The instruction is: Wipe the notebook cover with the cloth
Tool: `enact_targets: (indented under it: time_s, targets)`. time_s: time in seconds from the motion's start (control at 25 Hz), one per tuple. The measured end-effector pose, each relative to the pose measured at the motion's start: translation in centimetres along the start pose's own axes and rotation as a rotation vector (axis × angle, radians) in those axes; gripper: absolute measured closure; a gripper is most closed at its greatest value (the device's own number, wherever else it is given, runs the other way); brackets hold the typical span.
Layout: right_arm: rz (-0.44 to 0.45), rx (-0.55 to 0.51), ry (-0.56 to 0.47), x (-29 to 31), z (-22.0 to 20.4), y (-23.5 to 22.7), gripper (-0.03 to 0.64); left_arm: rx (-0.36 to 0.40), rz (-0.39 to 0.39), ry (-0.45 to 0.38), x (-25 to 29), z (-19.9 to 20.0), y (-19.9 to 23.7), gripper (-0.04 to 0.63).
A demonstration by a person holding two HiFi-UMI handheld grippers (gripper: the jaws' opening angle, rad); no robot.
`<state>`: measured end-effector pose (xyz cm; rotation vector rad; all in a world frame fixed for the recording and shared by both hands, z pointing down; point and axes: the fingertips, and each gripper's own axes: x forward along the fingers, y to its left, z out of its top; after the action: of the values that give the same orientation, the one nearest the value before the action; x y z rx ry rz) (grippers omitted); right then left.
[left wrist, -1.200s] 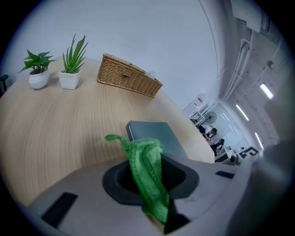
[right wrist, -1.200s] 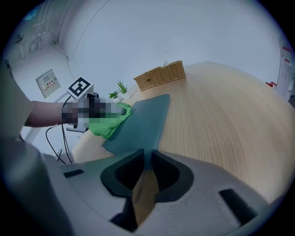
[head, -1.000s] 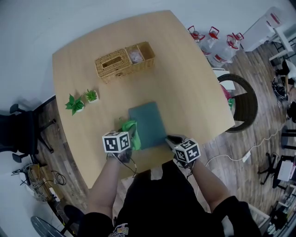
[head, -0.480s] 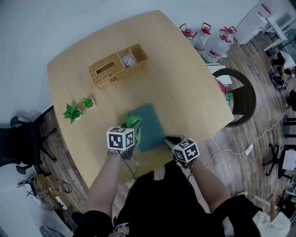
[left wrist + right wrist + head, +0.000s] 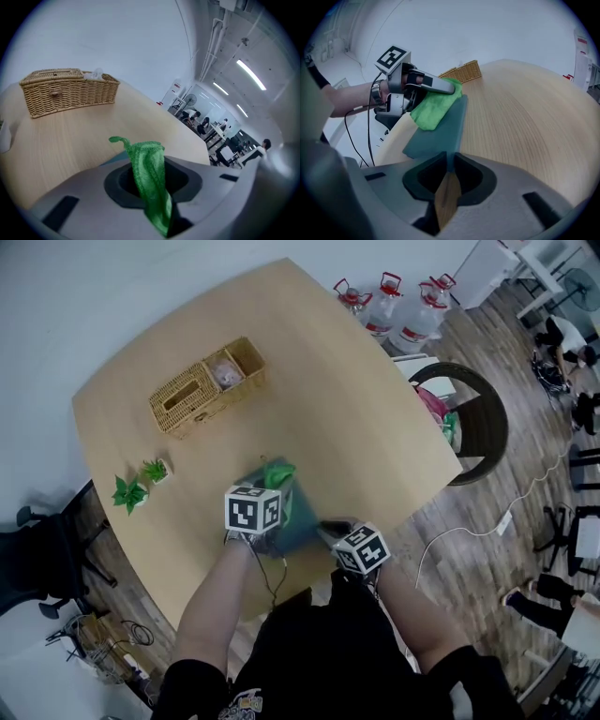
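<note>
A teal notebook point(image 5: 302, 512) lies near the front edge of the wooden table point(image 5: 356, 409), largely hidden in the head view by my left gripper's marker cube. My left gripper point(image 5: 272, 486) is shut on a green cloth point(image 5: 278, 472), which rests on the far part of the cover. In the left gripper view the cloth point(image 5: 149, 173) hangs pinched between the jaws. My right gripper point(image 5: 328, 526) is at the notebook's near right corner. In the right gripper view the notebook point(image 5: 440, 129) runs into the closed jaws of the right gripper point(image 5: 449, 161), with the cloth point(image 5: 433, 108) under the left gripper point(image 5: 423, 85).
A wicker basket point(image 5: 206, 382) stands at the back left of the table, with two small potted plants point(image 5: 141, 484) near the left edge. Water jugs point(image 5: 394, 306) and a dark round chair point(image 5: 473, 423) are on the floor to the right.
My left gripper has slid the cloth from the notebook's near left edge up to its far end. The right gripper has stayed at the near right corner.
</note>
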<state>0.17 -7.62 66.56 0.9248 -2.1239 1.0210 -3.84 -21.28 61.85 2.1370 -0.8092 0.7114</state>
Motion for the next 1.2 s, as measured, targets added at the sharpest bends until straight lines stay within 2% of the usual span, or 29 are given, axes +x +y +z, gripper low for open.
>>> enact_targets:
  time_s: [0.24, 0.4, 0.56, 0.76, 1.0, 1.2]
  targets:
    - [0.028, 0.008, 0.008, 0.0, 0.0, -0.1, 0.549, 0.010, 0.005, 0.030, 2.6, 1.2, -0.8, 0.512]
    - [0.050, -0.004, 0.014, -0.1, 0.0, -0.1, 0.548, -0.031, 0.038, 0.033, 3.3, 1.0, 0.7, 0.512]
    - [0.071, 0.001, 0.023, -0.2, 0.0, -0.2, 0.548, -0.093, 0.031, 0.014, 3.3, 1.0, 1.6, 0.512]
    - [0.076, -0.010, 0.032, -0.1, -0.1, -0.1, 0.548, -0.108, 0.016, 0.027, 3.7, 0.2, 1.6, 0.514]
    - [0.080, 0.008, 0.032, -0.1, -0.1, -0.2, 0.548, -0.140, 0.041, 0.004, 2.5, 0.1, 3.1, 0.514]
    - [0.078, -0.004, 0.045, -0.2, 0.0, -0.1, 0.547, -0.206, 0.079, -0.019, 0.5, -0.8, 5.4, 0.514]
